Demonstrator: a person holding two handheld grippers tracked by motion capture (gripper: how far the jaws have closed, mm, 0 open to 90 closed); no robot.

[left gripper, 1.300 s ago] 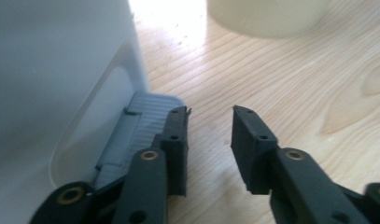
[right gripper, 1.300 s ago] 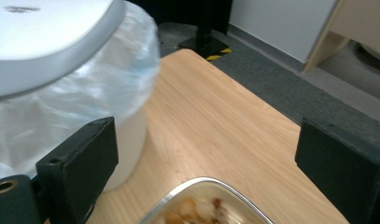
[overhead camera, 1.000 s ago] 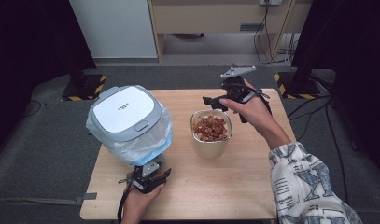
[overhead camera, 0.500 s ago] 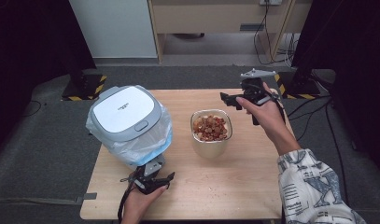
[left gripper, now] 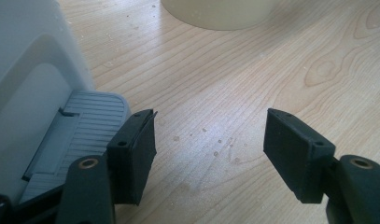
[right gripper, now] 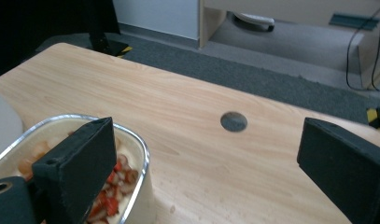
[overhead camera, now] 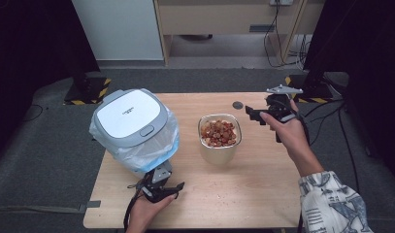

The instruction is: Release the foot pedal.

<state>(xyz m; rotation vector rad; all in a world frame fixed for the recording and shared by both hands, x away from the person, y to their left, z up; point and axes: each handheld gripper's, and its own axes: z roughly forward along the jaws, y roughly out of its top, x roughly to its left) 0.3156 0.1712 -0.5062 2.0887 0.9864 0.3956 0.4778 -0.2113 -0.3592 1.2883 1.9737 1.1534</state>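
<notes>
- We see a light wood worktop (overhead camera: pixel 263 194) w/ round grommet hole (overhead camera: pixel 238 105) near far edge.
- Lidded white bin (overhead camera: pixel 132 121) w/ bag stands at left.
- Food-filled container (overhead camera: pixel 220 133) stands mid-worktop.

White-lidded grey bin (overhead camera: pixel 129 119), pale blue liner (overhead camera: pixel 158 150), cream container (overhead camera: pixel 219 148), light wood table (overhead camera: pixel 253 184)

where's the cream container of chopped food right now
In the high view the cream metal-rimmed container of chopped food stands mid-table, right of the white lidded bin with a blue liner bag and left of the right gripper.
</notes>
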